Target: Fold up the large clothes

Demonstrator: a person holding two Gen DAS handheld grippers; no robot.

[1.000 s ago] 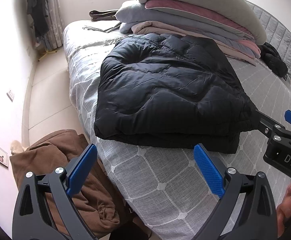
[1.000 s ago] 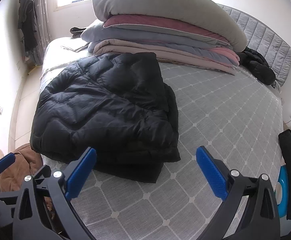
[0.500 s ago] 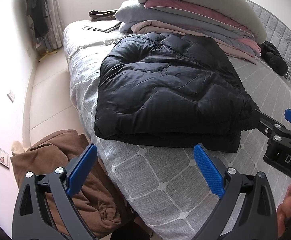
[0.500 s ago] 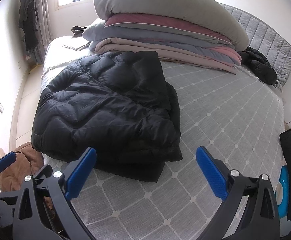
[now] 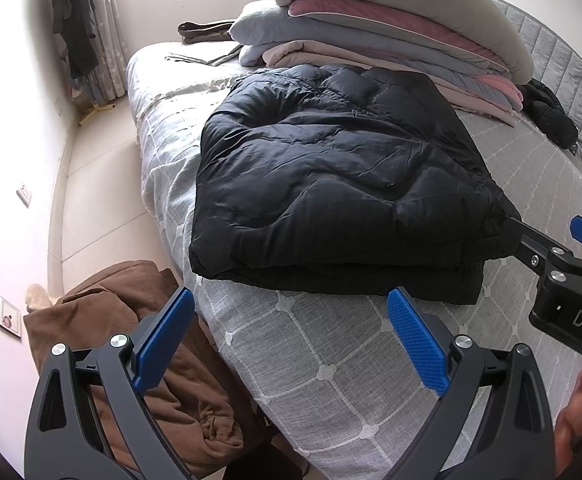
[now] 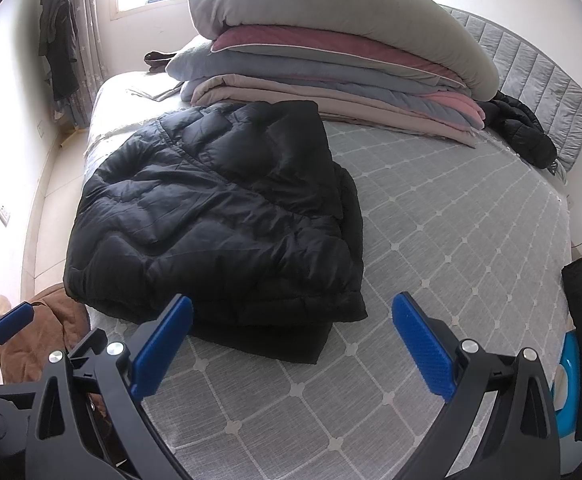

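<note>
Both grippers stand wide apart at the jaws and hold nothing. Left gripper (image 5: 291, 340) hovers low over the near edge of the bed (image 5: 331, 360), its blue pads (image 5: 417, 340) spread with only grey checked bedcover showing between them. Right gripper (image 6: 291, 344) hovers just beside it on the right, likewise spread, with the near right corner of the jacket showing between its pads. In the left wrist view the right gripper comes in from the right edge, one black finger reaching up to the jacket's right side; whether it touches the fabric cannot be told.

The black puffer jacket (image 6: 219, 216) lies on the left half of the bed, near the front edge, already doubled into a thick, roughly square bundle with at least two layers showing along its near edge. It rests flat and unheld, which suggests this garment is largely done; another fold may still be meant.

Behind the jacket, a tall stack of folded quilts and blankets (image 6: 331, 52) sits against the far side, its lowest layer just beside the jacket's far edge. A second dark jacket (image 6: 519, 132) lies crumpled by the padded headboard, well apart. On the floor left of the bed, a brown garment (image 5: 131, 340) sits in a loose heap, possibly waiting its turn. A fingertip of the person's hand (image 5: 575, 412) shows at the lower right of the left wrist view.
</note>
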